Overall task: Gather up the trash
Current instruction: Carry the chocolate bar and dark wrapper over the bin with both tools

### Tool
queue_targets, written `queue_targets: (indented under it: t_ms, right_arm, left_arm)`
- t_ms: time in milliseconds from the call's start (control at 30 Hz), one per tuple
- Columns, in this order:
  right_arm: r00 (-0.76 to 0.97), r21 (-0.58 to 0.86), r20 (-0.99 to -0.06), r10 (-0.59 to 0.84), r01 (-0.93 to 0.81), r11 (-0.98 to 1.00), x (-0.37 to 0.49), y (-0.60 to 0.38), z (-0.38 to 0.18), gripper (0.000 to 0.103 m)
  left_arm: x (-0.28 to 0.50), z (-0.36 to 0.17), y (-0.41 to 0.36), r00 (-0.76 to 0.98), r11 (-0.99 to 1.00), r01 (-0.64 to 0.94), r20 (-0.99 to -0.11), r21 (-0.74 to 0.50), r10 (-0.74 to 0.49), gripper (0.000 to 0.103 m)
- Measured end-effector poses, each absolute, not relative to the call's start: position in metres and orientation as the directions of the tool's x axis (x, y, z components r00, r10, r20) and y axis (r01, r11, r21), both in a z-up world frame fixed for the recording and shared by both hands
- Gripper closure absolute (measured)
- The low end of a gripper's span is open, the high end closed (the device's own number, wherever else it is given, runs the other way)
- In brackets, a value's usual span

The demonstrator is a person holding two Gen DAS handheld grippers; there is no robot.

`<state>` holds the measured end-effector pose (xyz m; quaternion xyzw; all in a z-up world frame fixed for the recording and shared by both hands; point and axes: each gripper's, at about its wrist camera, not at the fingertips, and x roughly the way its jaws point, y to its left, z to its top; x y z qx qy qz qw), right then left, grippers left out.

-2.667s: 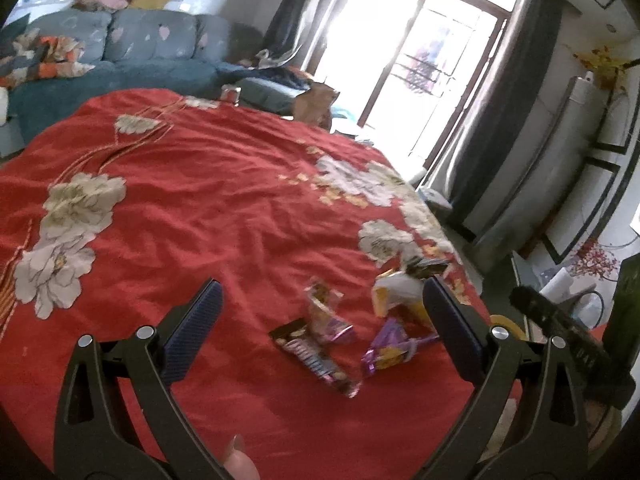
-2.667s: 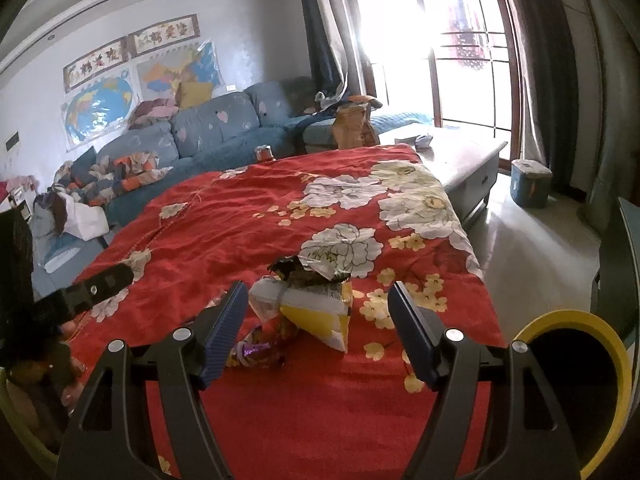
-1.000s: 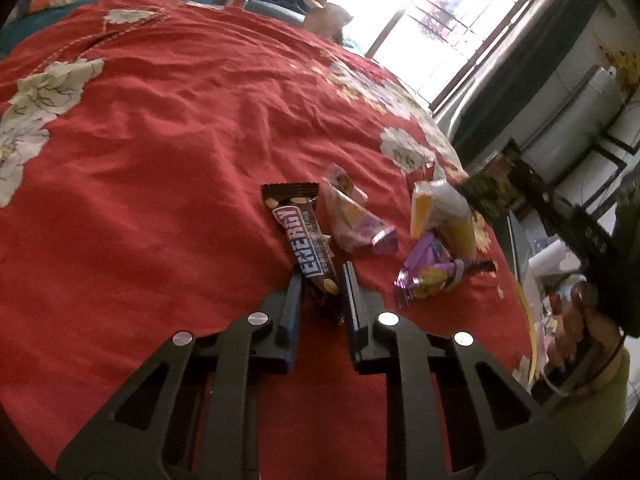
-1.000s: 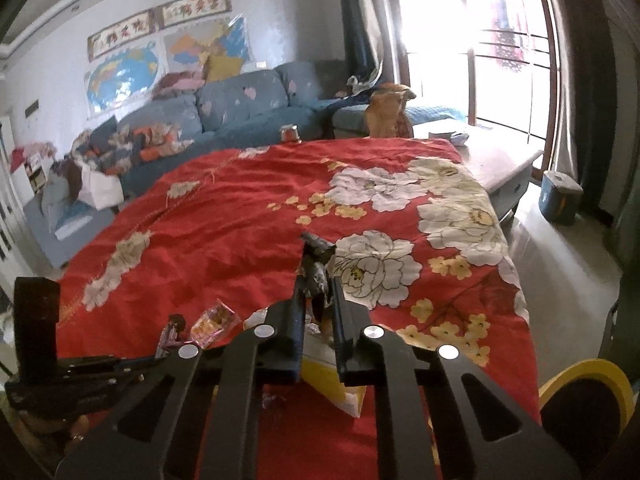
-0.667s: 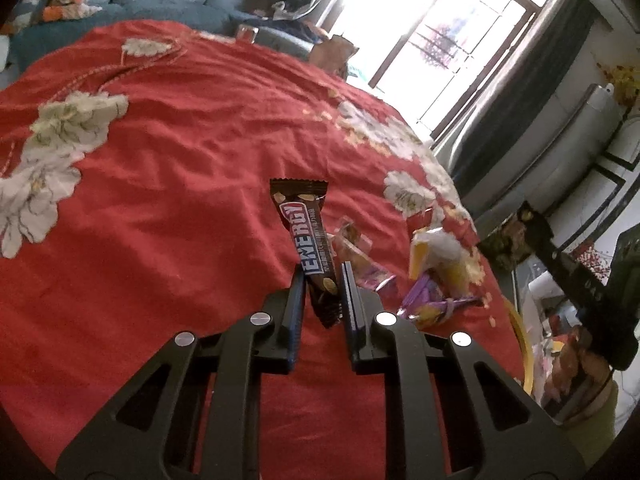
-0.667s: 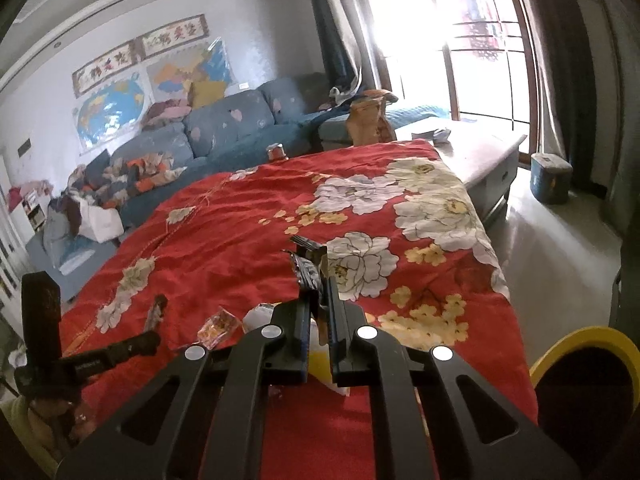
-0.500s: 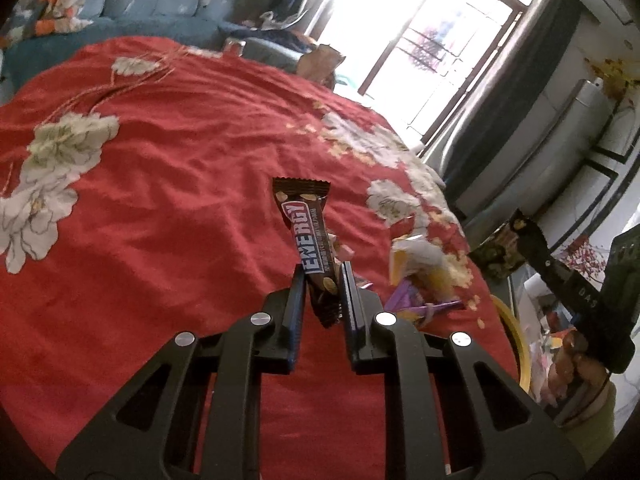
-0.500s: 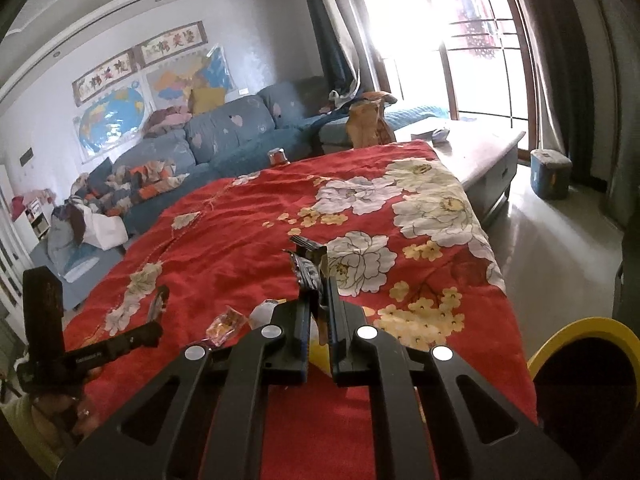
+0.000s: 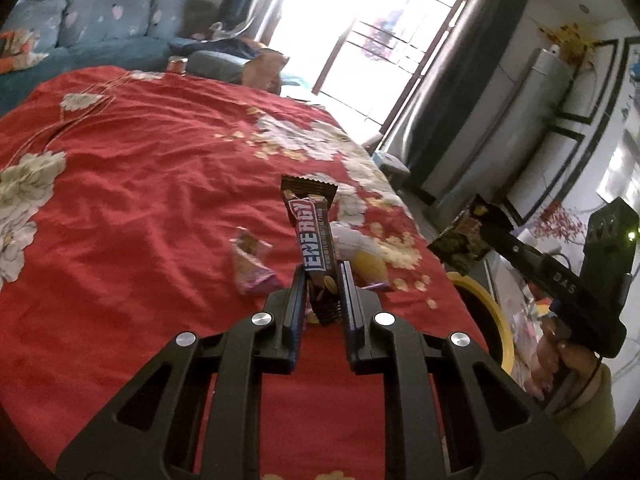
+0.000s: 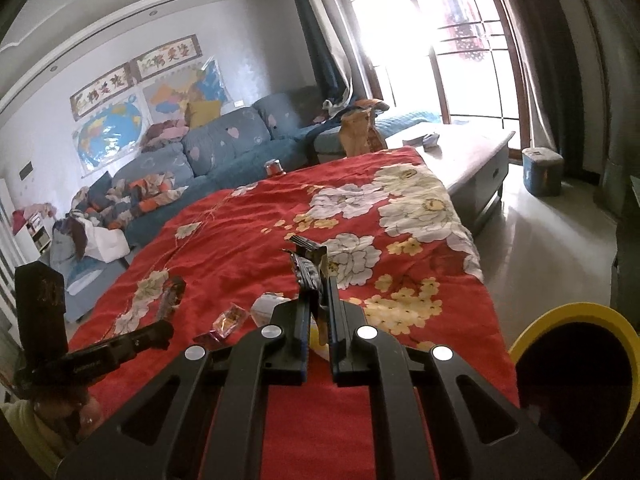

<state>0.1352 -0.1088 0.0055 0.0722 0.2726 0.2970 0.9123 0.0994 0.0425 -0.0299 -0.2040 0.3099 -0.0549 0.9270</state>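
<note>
Now carrying: left tongs (image 9: 322, 280) clamped on energy-bar wrapper (image 9: 314, 236), right tongs (image 10: 319, 300) clamped on dark wrapper (image 10: 307, 264). Next, probably: move over yellow-rimmed bin (image 10: 568, 316), release.

Both the left gripper (image 9: 323, 280) and right gripper (image 10: 319, 300) are matte black with triangular cut-outs, silver round screws and flat fingers; a pale yellowish sleeve (image 9: 592, 400) covers the wrist.

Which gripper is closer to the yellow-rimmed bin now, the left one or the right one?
Right. The right gripper, shut on a dark wrapper, is beside the yellow-rimmed bin. The left gripper, gripping the Energy bar, is farther over the bedspread.
</note>
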Motion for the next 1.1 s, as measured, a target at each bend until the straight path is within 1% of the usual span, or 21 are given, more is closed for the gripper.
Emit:
queue_targets:
  t_ms: [500,1100]
  right_arm:
    - [0.713,0.309,-0.443,0.543,-0.448,0.839,0.126,-0.147,0.008,0.096]
    - [0.772,0.343,-0.431,0.467,-0.338,0.876,0.129,-0.200,0.003,0.096]
  left_arm:
    - [0.103,-0.017,0.002,0.798,0.930,0.069,-0.540,-0.362,-0.269,0.092]
    - [0.114,-0.009,-0.048,0.775,0.937,0.173,-0.544,-0.305,-0.320,0.093]
